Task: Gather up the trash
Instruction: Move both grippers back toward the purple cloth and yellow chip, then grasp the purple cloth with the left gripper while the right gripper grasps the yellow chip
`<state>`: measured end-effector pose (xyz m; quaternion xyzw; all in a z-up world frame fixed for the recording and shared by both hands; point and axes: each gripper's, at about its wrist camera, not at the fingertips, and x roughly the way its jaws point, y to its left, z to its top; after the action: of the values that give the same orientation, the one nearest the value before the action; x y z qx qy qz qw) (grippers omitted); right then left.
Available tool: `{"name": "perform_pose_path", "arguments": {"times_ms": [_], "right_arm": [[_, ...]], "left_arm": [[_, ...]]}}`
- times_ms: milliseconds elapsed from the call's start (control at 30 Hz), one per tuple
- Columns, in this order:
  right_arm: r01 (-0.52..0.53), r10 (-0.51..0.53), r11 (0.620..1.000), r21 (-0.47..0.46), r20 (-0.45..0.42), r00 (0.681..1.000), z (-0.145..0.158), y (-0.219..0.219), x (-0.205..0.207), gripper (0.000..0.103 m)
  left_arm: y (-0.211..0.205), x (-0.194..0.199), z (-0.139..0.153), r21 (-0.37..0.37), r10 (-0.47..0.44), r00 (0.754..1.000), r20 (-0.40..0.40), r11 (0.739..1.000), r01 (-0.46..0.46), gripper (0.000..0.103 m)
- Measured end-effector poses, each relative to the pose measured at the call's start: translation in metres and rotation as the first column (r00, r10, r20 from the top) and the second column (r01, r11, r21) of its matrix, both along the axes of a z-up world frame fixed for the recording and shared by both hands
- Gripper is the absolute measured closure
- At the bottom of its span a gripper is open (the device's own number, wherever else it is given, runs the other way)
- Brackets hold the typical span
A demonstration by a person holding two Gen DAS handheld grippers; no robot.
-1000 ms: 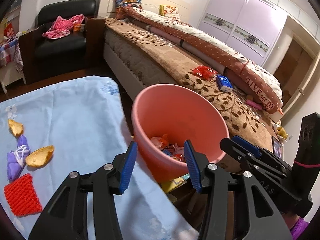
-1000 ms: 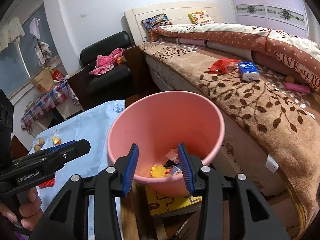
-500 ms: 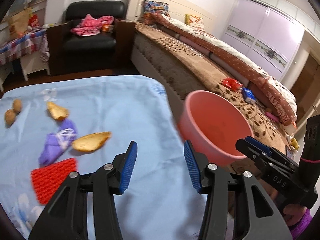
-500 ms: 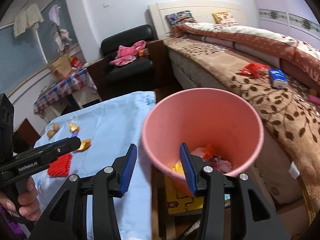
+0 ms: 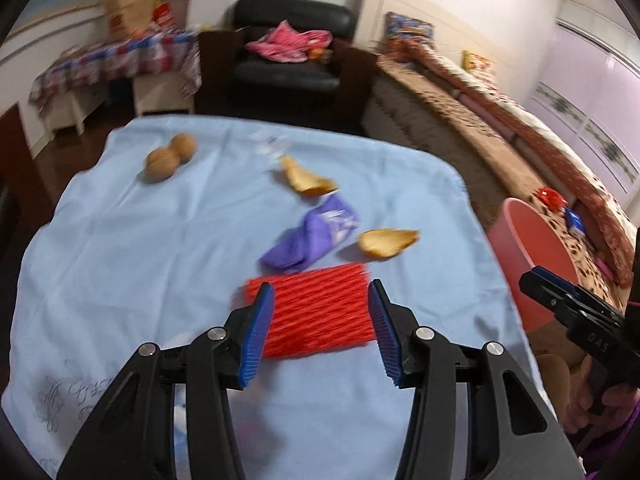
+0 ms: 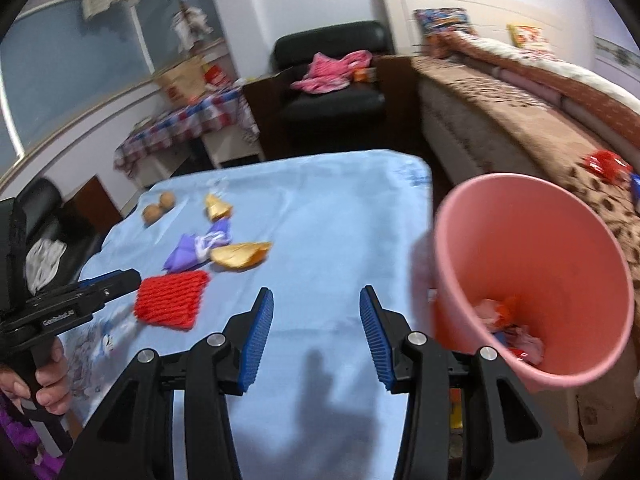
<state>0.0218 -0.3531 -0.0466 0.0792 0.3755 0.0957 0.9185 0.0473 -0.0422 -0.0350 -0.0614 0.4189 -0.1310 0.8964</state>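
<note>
The left gripper is released above the red foam net; the right gripper is released too. The net looks light and soft, so pinch one edge.

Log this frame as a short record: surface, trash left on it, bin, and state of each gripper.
surface: table under a light blue cloth
trash on cloth: red mesh sleeve, purple wrapper, two peel pieces, two walnuts
bin: pink bucket beside the table, wrappers inside
left gripper: open, empty, framing the red mesh sleeve
right gripper: open, empty, over bare cloth
</note>
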Motion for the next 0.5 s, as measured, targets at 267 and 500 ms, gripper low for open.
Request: {"name": "perform_pose_path", "arguments": {"times_ms": [267,500], "right_arm": [[-0.085,0.084,0.996,-0.030,-0.023,0.996,-0.008,0.037,0.023,0.058],[-0.086,0.086,0.996,0.011,-0.044,0.995,-0.011,0.044,0.050,0.053]], "left_arm": [[0.007,0.018,-0.002,0.011,-0.002,1.000,0.011,1.000,0.002,0.054],[-0.017,0.053,-0.010,0.024,-0.061,0.998,0.009,0.998,0.060,0.054]]}}
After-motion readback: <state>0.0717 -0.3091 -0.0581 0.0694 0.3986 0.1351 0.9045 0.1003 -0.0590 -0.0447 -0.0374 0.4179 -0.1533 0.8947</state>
